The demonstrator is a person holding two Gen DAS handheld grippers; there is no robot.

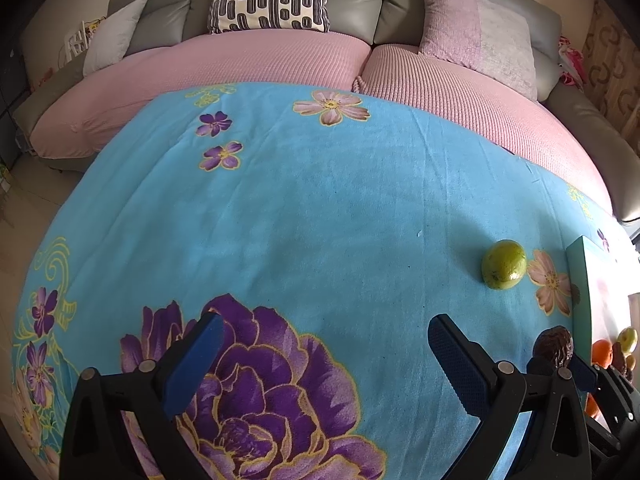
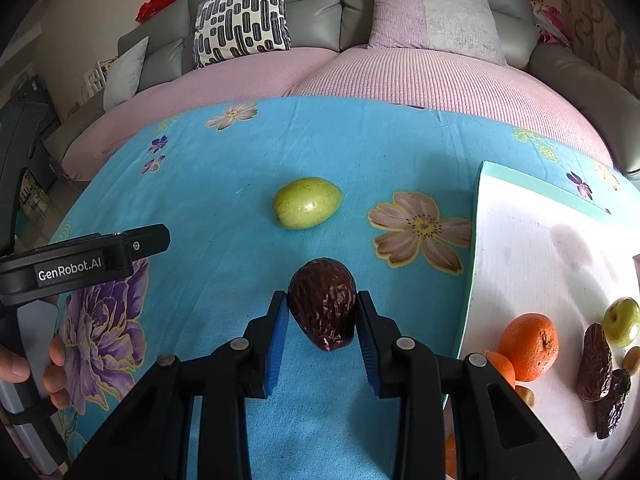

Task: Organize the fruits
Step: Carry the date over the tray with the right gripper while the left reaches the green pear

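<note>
A dark wrinkled date (image 2: 322,320) sits between the blue pads of my right gripper (image 2: 322,298), which is shut on it just over the blue floral cloth (image 2: 224,208). Beyond it a green fruit (image 2: 307,208) lies loose on the cloth. To the right, a white tray (image 2: 520,264) with a teal rim holds an orange (image 2: 528,346), a small green fruit (image 2: 622,322) and two dates (image 2: 594,362). My left gripper (image 1: 328,360) hangs open over the purple flower print with nothing in it. From its view the green fruit (image 1: 503,265) is ahead to the right and the held date (image 1: 554,346) is close by.
The cloth covers a table in front of a grey sofa (image 2: 320,12) with pink seat covers and several cushions. In the right wrist view, the left gripper's black body (image 2: 80,264) and a hand (image 2: 24,368) are at the left edge. The tray's rim (image 1: 580,280) is at the far right.
</note>
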